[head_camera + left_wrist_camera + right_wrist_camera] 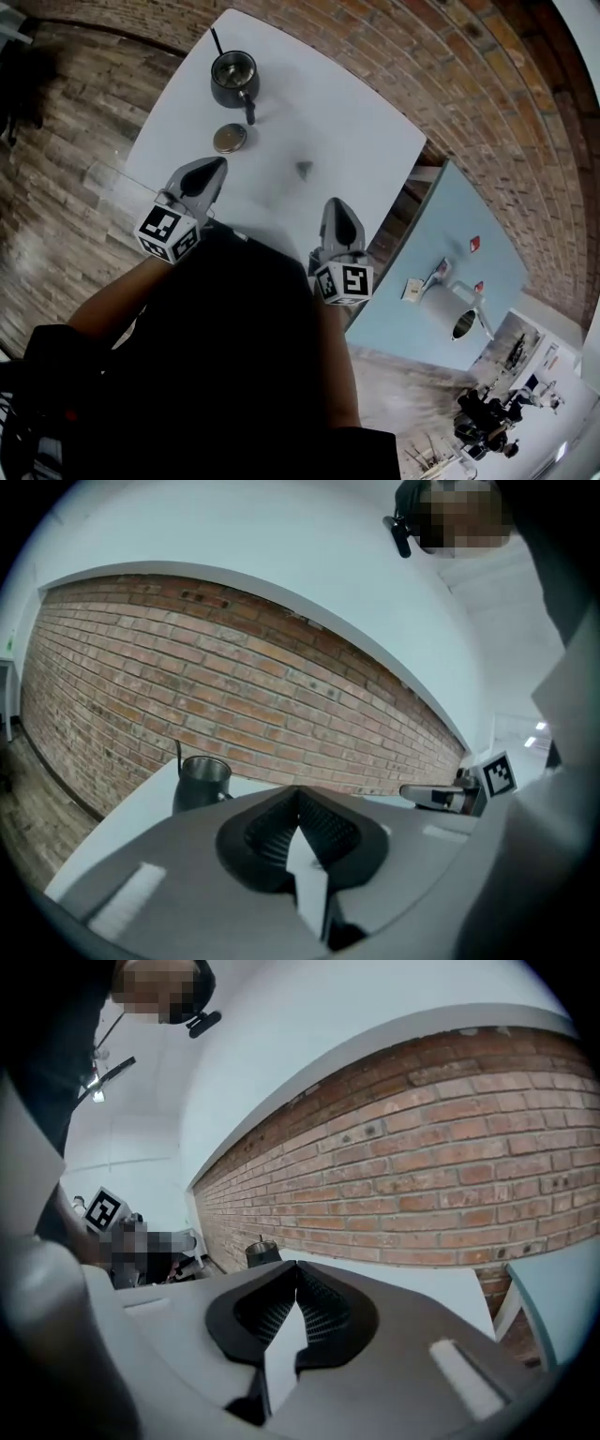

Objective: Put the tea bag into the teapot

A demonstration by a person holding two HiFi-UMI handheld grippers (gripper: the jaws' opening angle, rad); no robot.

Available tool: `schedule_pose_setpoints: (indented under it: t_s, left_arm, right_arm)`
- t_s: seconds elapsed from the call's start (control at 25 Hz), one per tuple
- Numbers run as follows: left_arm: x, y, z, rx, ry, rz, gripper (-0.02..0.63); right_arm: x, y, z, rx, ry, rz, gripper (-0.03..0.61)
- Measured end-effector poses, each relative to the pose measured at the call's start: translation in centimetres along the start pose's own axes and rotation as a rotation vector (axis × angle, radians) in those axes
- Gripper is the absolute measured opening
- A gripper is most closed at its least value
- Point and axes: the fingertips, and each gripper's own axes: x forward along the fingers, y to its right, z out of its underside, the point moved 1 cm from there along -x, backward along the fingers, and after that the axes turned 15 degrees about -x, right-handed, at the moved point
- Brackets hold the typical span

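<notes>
Your left gripper [217, 165] and right gripper [339, 204] both hang above the near edge of the table [366, 122], pointing out across it. Each one's own view shows the ribbed pads meeting at the tip with nothing between them, so both are closed and empty.

The teapot [234, 77] stands at the far end of the table with its mouth bare. Its lid [230, 138] lies flat just beside it at 6 o'clock, most likely set there so the opening is free for the drop. A stubby handle sticks out of the pot toward 5 o'clock, over the gap beside the lid, and a thin dark rod rises from its far rim toward 11 o'clock.

The small grey thing alone on the bare white top is, as far as I can judge, the tea bag [305, 169]. It is apart from everything else:
- from it, the pot is at 11 o'clock;
- the lid is at 10 o'clock;
- your left tip is at 9 o'clock;
- your right tip is near, at 5 o'clock.

Nothing holds the bag, so it is not yet in the pot. Your right gripper is the handier one, but it must open first.

The bag looks like a little wedge, broad side toward 12 o'clock and narrowing toward 6. It is too small to give a sure long axis or to show a string.
</notes>
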Motion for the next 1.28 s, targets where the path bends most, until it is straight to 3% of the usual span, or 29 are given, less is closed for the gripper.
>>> schedule_pose_setpoints:
  t_s: [0.16,0.32,0.48,0.92,1.28]
  left_arm:
    - [2.2,3.7,0.6,0.014,-0.026,0.071,0.0]
    - [4.1,6.9,0.3,0.089,-0.009,0.146,0.0]
    - [5.0,8.2,1.8,0.092,-0.026,0.175,0.0]
    - [4.4,6.6,0.7,0.086,0.041,0.078,0.0]
    - [3.9,7.2,-0.7,0.072,0.111,0.054,0.0]
  right_arm:
    - [-1.5,0.8,-1.7,-0.108,0.017,0.014,0.01]
    - [-1.2,1.5,0.5,-0.094,-0.006,0.034,0.085]
    - [-0.3,1.4,1.6,-0.11,-0.028,0.006,0.092]
    - [3.1,0.9,4.1,-0.114,-0.11,-0.119,0.11]
    - [5.2,0.8,7.3,-0.073,-0.201,-0.188,0.138]
